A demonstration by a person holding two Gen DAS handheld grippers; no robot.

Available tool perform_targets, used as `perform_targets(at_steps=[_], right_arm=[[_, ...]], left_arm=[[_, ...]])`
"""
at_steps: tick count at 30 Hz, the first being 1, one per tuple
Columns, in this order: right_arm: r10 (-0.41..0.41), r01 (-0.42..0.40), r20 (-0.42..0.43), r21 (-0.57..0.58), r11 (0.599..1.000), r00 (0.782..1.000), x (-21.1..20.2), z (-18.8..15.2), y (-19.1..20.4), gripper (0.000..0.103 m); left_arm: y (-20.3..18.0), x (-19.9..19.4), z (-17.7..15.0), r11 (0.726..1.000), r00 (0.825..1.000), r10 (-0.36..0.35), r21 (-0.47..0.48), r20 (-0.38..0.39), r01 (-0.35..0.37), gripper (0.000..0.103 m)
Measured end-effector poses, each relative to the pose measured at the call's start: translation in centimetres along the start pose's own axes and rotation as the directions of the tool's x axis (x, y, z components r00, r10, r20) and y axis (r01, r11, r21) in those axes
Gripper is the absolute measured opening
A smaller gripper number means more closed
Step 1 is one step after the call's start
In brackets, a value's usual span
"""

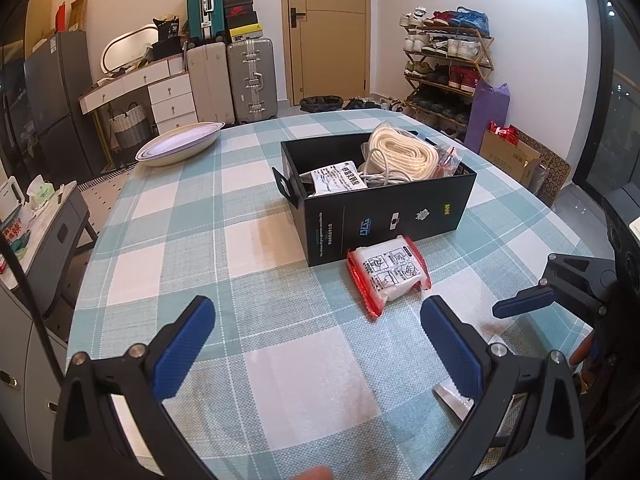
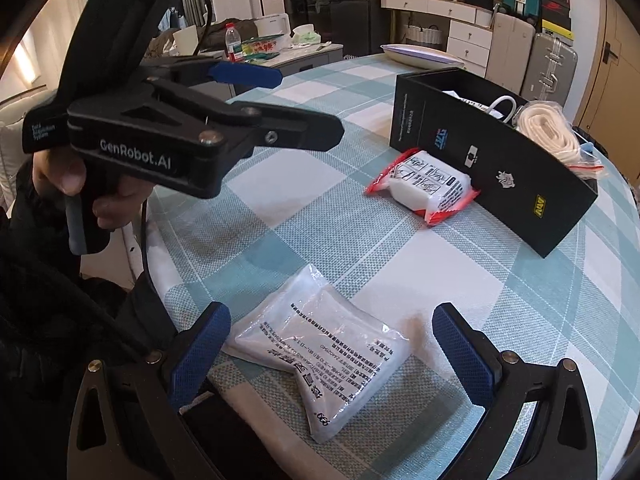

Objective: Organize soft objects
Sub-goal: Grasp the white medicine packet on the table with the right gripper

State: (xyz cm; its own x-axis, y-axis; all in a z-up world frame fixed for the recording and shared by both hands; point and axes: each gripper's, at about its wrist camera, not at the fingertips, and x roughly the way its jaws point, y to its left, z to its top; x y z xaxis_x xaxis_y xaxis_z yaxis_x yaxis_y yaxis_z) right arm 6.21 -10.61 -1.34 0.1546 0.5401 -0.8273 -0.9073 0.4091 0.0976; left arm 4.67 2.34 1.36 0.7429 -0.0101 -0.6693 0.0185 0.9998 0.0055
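A black box (image 1: pixel 384 216) stands on the checked tablecloth and holds a cream rope coil (image 1: pixel 400 154), a white packet (image 1: pixel 338 180) and a white cable. A red-edged white packet (image 1: pixel 388 276) lies against the box's near wall; it also shows in the right wrist view (image 2: pixel 426 186). A clear packet with printed text (image 2: pixel 332 356) lies flat between the fingers of my right gripper (image 2: pixel 332 360), which is open around it. My left gripper (image 1: pixel 316 344) is open and empty, just short of the red-edged packet. The box shows in the right wrist view (image 2: pixel 492 160).
A shallow white and purple bowl (image 1: pixel 180 144) sits at the table's far left corner. Suitcases (image 1: pixel 232 80), a drawer unit and a shoe rack (image 1: pixel 444 68) stand behind the table. A side cart (image 1: pixel 44 216) with bags stands at the left.
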Motion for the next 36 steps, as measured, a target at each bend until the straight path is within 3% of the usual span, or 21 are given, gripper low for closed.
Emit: perform_targets(at_steps=[8,17,25,33,36], right_arm=[[-0.039,0.039,0.017,-0.006,0.999,0.999,-1.8,-0.8,-1.6,0.103],[-0.005,0.004,-0.021,-0.061,0.998,1.000,-0.6,-1.1,-0.1,0.103],[-0.102,0.103,-0.047,0.038,0.994,0.994,0.5,-0.8,-3.0,0.103],[-0.113,0.116,-0.035,0.087,0.989,0.993,0.7,-0.7,-4.3,0.102],[-0.108,0.110,-0.025,0.081,0.991,0.994,0.6,-0.6,-4.1,0.093]], left_arm=[[0.0,0.1,0.0,1.000,1.000,0.003,-0.003,-0.001,-0.003,0.103],[0.2,0.2,0.0,1.000,1.000,0.002,-0.010,-0.003,-0.002,0.103],[0.2,0.2,0.0,1.000,1.000,0.003,-0.008,-0.006,-0.003,0.103],[0.3,0.4,-0.1,1.000,1.000,0.003,-0.011,-0.009,-0.003,0.103],[0.3,0.4,-0.1,1.000,1.000,0.004,-0.012,-0.010,-0.004,0.103]])
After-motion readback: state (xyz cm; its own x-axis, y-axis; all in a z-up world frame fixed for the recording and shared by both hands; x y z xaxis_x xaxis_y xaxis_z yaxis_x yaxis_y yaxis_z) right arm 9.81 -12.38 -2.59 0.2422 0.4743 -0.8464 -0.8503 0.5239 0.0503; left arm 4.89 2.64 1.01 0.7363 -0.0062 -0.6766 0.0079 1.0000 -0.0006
